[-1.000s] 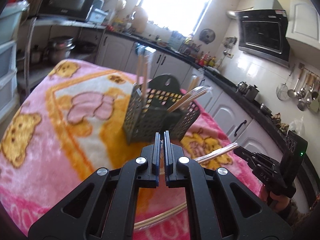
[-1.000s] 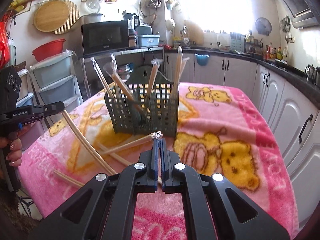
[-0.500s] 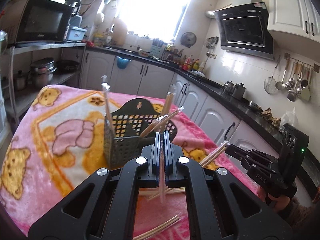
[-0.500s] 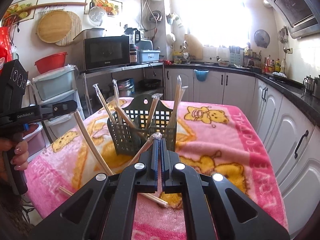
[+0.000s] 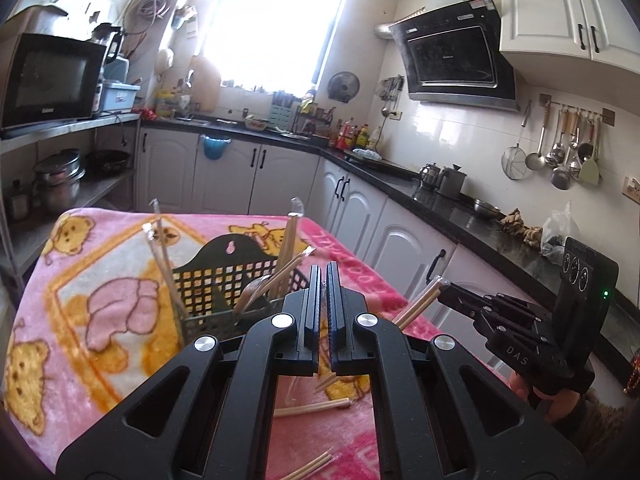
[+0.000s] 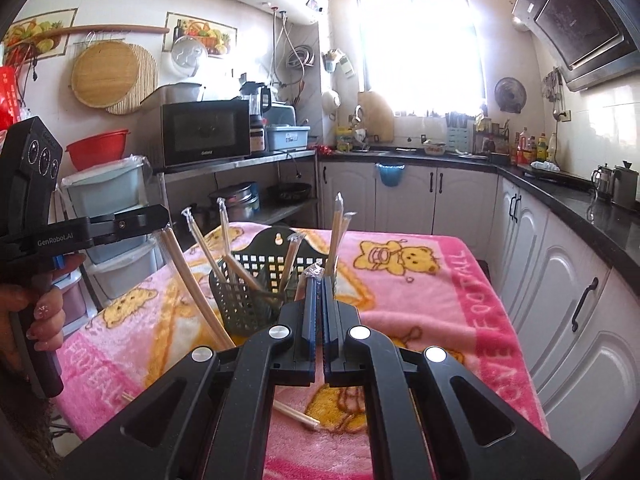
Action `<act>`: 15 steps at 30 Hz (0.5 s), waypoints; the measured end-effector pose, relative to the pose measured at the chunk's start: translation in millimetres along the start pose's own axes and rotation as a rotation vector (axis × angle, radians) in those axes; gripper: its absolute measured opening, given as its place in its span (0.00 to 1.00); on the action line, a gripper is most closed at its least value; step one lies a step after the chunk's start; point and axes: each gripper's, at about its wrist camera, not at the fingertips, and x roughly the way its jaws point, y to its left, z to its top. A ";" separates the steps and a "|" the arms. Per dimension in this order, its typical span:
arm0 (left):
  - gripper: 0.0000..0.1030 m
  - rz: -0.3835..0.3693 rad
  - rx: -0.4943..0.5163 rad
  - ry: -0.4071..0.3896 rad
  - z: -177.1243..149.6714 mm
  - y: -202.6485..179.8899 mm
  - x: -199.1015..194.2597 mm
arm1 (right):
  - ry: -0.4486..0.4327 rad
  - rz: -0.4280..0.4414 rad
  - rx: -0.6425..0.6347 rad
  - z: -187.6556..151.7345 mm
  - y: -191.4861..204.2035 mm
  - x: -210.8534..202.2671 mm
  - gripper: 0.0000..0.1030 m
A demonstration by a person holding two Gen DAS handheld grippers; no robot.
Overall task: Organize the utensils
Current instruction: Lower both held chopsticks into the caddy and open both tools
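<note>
Wrapped bamboo chopsticks, pale, each pair sealed in a clear sleeve with a crimped tip. Several pairs already standing at loose angles in the dark perforated plastic basket [image 5: 240, 284], upright near the middle of the pink bear-print blanket [image 5: 80, 280] covering the table. Partly done, by the look of it: at least three loose pairs [image 5: 316, 403] lying flat on the blanket near the front edge, waiting to be gathered.

Left gripper [image 5: 320, 280] clenched on a wrapped pair [image 6: 192, 280], clearest from the right wrist camera, with the sticks slanting down from the closed fingers toward the table beside the basket. Right gripper [image 6: 319, 280] likewise pinched on another wrapped pair [image 5: 420, 304], the crimped plastic end poking out just above the fingertips [image 6: 310, 296], held up close to the basket's near side.

Probably left to do: both held pairs dropped into the basket, then the strays picked off the blanket. Sleeves glossy and likely slippery; sticks thin, light, prone to swinging in a pinch
</note>
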 end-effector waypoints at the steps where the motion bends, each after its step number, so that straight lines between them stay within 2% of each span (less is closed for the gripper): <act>1: 0.01 -0.008 0.004 -0.004 2.5 -2.3 0.9 | -0.005 -0.006 0.003 2.0 -1.5 -2.0 0.02; 15: 0.01 -0.067 0.067 -0.061 38.4 -30.7 12.0 | -0.102 -0.072 0.010 32.9 -17.6 -32.2 0.02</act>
